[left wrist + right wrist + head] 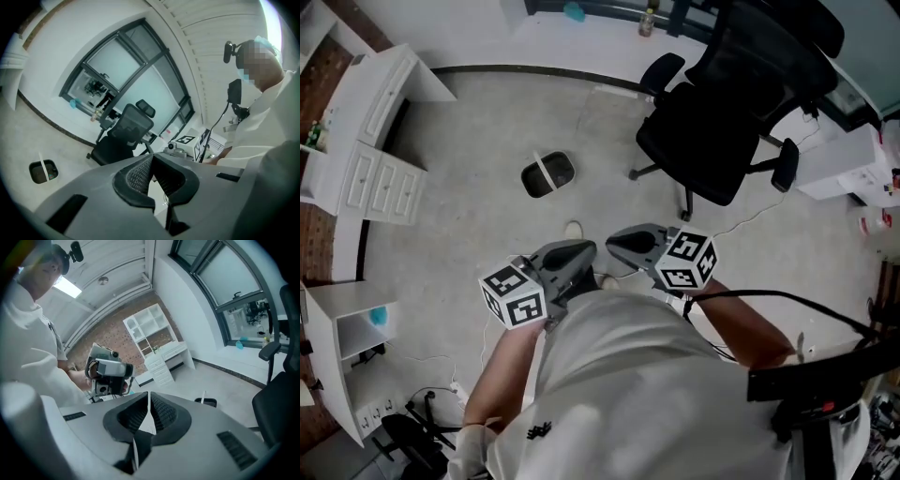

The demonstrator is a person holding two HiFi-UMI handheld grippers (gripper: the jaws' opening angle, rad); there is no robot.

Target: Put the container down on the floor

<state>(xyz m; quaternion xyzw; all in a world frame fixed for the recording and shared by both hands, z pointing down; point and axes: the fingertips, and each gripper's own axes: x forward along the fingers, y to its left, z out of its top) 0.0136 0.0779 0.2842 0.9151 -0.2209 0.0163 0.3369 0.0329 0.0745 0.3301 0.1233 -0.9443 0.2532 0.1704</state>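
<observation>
I am holding my 2 grippers side by side, the left gripper point(578, 251) and right gripper point(622, 242) both closed on nothing. The container point(548, 174) is sitting on the floor point(478, 234) ahead, between the black chair point(727, 112) and white drawers point(384, 183).

1. My right gripper point(149, 395) had its jaws pressed together, with nothing between them.
2. Just past the jaws, the dark container point(206, 402) sat on the grey floor point(229, 380), a white strip rising from it.
3. At left, the left gripper point(108, 371) hung in the air beside a white sleeve point(42, 366).
4. White drawers point(161, 364) stood by the far wall, and a black chair point(279, 404) filled the right edge.
</observation>
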